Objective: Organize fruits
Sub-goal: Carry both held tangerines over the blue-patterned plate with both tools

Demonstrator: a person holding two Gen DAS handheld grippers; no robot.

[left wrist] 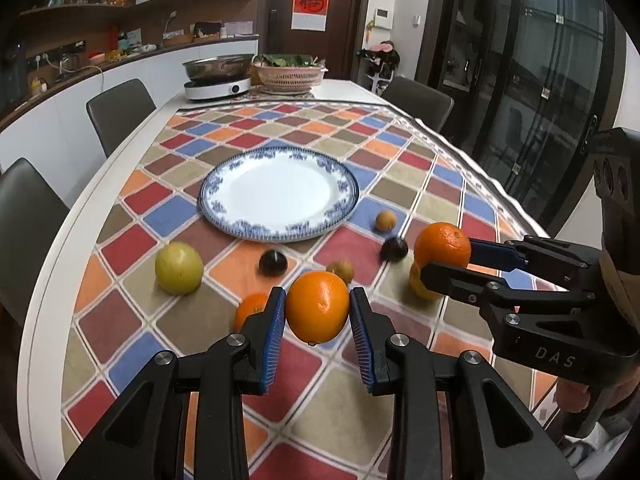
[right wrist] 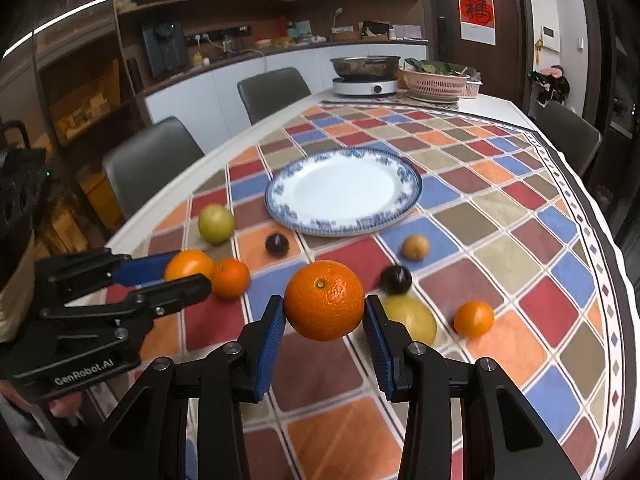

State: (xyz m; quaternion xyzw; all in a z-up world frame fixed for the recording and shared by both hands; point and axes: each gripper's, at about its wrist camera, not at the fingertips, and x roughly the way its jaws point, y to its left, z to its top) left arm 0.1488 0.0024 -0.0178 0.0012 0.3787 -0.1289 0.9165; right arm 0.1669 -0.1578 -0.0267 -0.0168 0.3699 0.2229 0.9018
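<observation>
My left gripper (left wrist: 318, 295) is shut on an orange (left wrist: 318, 312) and holds it above the checkered tablecloth. Seen from the right wrist, that same gripper (right wrist: 188, 274) and its orange (right wrist: 188, 262) sit at the left. My right gripper (right wrist: 324, 303) is shut on a second orange (right wrist: 324, 298), also off the table. In the left wrist view it comes in from the right (left wrist: 448, 258). A white plate with a blue rim (left wrist: 224, 216) (right wrist: 280, 208) lies beyond both, with nothing on it.
Loose fruit lies between the grippers and the plate: a yellow-green fruit (left wrist: 179, 267), two dark ones (left wrist: 273, 262) (left wrist: 394, 249), small brown ones (left wrist: 386, 220), a tangerine (right wrist: 231, 278), a yellow fruit (right wrist: 416, 316) and a small orange (right wrist: 474, 319). Far end: cooker (left wrist: 218, 88), basket (left wrist: 288, 74). Chairs line the table.
</observation>
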